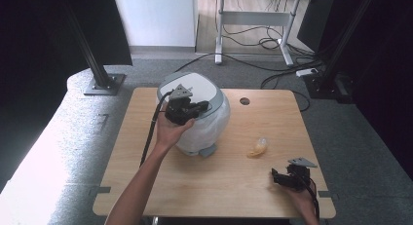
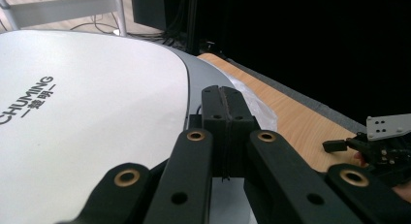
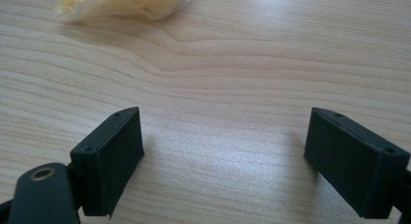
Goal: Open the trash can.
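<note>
Rice cooker lid under a clenched left gripper

Rice cooker point(image 1: 195, 115), white with a grey rim, at the back left of the surface point(image 1: 214, 186). Left gripper point(image 1: 200, 107) clenched on nothing, pads point(image 2: 225, 115) together low over the lid's edge. Right gripper point(image 3: 232, 151) released, idle near a yellowish bag point(image 1: 258, 146). Likely risks: closed tips skidding off the smooth lid, or an off-centre push shifting the cooker

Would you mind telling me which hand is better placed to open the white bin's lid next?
Left. Its claw, jaws closed together, sits at the edge of the lid on the white bin; the right claw rests open over bare table, well away.
</note>
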